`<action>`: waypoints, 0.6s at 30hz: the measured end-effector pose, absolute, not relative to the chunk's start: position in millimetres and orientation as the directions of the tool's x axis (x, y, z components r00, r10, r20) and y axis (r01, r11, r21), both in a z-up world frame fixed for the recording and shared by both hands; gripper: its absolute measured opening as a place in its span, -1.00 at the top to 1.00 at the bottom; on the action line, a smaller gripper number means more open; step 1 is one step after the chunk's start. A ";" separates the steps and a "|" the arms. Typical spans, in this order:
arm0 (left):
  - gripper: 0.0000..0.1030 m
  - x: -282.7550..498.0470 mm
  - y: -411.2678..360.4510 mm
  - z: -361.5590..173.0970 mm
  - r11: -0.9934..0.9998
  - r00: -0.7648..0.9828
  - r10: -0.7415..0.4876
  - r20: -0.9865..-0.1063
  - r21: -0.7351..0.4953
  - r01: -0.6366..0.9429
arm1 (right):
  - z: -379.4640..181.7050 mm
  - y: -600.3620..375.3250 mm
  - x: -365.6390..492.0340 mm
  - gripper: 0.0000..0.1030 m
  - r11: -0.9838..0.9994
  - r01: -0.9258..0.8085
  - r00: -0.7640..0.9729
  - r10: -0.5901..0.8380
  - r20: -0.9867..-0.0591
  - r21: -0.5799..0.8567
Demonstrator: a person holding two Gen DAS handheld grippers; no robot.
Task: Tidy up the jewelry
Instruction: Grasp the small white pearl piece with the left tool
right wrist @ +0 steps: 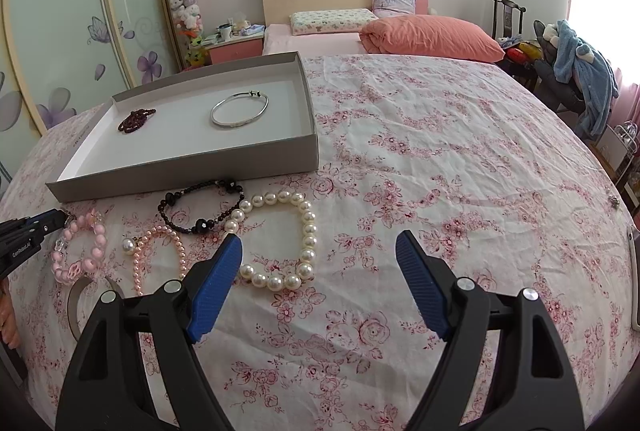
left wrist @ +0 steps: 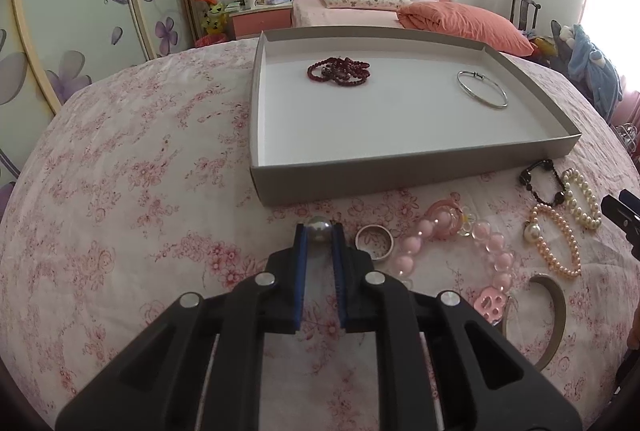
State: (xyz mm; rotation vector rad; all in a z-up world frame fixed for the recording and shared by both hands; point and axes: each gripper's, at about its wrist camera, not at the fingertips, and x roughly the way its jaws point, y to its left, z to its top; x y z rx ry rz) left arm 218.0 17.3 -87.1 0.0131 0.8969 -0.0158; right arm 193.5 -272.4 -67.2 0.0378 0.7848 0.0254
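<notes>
My left gripper (left wrist: 319,231) is shut on a grey pearl bead (left wrist: 319,229) just above the flowered cloth, in front of the grey tray (left wrist: 360,179). The tray holds a dark red bead bracelet (left wrist: 338,71) and a silver bangle (left wrist: 482,89). A silver ring (left wrist: 375,241), a pink bead bracelet (left wrist: 460,255), a small-pearl pink bracelet (left wrist: 556,243), a black bead bracelet (left wrist: 544,183) and a white pearl bracelet (left wrist: 582,203) lie to the right. My right gripper (right wrist: 319,255) is open and empty, over the white pearl bracelet (right wrist: 296,243).
A roll of tape (left wrist: 554,319) lies at the near right of the table. The left gripper's tip shows in the right wrist view (right wrist: 36,227) by the pink bead bracelet (right wrist: 80,247). A bed (left wrist: 360,11) and chair (right wrist: 508,19) stand behind the table.
</notes>
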 end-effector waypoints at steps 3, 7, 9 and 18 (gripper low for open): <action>0.73 219.5 17.2 -87.4 1.000 0.624 -0.013 -0.781 0.001 0.022 | -67.7 -272.8 194.5 -0.54 0.999 -0.007 0.706 0.038 -0.707 0.046; 0.73 221.5 14.6 -86.9 1.000 0.623 -0.025 -0.782 -0.010 0.027 | -68.2 -271.9 194.8 -0.54 0.999 -0.008 0.703 0.039 -0.710 0.047; 0.73 223.1 12.8 -86.5 1.000 0.621 -0.029 -0.784 -0.016 0.027 | -68.3 -271.2 194.8 -0.54 0.999 -0.009 0.703 0.039 -0.710 0.046; 0.76 227.2 9.8 -88.6 1.000 0.621 -0.007 -0.784 -0.003 0.008 | -68.9 -270.4 195.4 -0.54 0.999 -0.007 0.699 0.041 -0.714 0.051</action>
